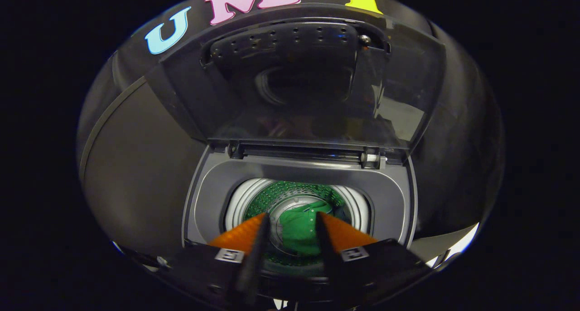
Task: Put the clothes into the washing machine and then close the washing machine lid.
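A top-loading washing machine (pixel 213 188) stands just ahead of me with its dark see-through lid (pixel 299 89) raised upright at the back. A green garment (pixel 299 229) lies in the bottom of the round drum (pixel 247 197), below and beyond my fingers. My gripper (pixel 292 222) hovers over the drum opening. Its two fingers are spread apart with nothing between them, and the garment shows through the gap.
The lid's hinges (pixel 369 157) sit along the back rim of the opening. Black cloth wall surrounds the machine on the left, right and behind. A bright strip of floor (pixel 457 245) shows to the right of the machine.
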Demonstrator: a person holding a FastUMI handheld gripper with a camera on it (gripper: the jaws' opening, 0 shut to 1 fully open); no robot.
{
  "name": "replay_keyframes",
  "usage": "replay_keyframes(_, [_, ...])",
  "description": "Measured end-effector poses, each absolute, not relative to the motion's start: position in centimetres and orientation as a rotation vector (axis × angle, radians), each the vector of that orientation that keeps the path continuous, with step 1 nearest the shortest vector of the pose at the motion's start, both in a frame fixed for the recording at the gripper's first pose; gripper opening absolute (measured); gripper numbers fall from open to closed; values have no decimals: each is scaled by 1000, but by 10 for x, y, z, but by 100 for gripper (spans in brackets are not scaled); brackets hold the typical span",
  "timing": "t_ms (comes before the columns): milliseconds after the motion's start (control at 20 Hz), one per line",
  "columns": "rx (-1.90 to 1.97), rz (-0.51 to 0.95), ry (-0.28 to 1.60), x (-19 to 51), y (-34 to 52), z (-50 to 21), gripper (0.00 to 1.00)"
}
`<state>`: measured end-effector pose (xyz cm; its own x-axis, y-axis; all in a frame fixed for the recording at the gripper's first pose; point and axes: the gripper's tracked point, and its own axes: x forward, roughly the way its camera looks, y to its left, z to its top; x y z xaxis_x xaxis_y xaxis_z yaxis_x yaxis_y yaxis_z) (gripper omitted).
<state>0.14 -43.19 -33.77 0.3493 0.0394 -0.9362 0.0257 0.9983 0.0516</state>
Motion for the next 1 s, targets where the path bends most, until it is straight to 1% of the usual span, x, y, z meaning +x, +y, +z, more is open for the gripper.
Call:
replay_keyframes(100, [24, -6, 1191, 6, -439, -326, 100])
replay_keyframes(150, [12, -9, 1167, 13, -439, -317, 98])
replay_keyframes(250, [9, 5, 1071, 40, -432, -289, 99])
replay_keyframes(350, [49, 53, 1003, 66, -413, -257, 99])
replay_keyframes(400, [58, 55, 950, 86, -409, -238, 99])
replay_keyframes(550, [68, 67, 713, 158, -401, -178, 99])
replay_keyframes(650, [32, 76, 609, 202, -404, -151, 99])
replay_keyframes(750, [15, 52, 634, 233, -413, -160, 99])
replay_keyframes(800, [6, 33, 714, 234, -419, -184, 99])
replay_keyframes(850, [42, 29, 823, 217, -422, -208, 99])
replay_keyframes(900, [102, 5, 725, 236, -423, -207, 98])
replay_keyframes(1000, [46, 41, 735, 237, -421, -219, 98])
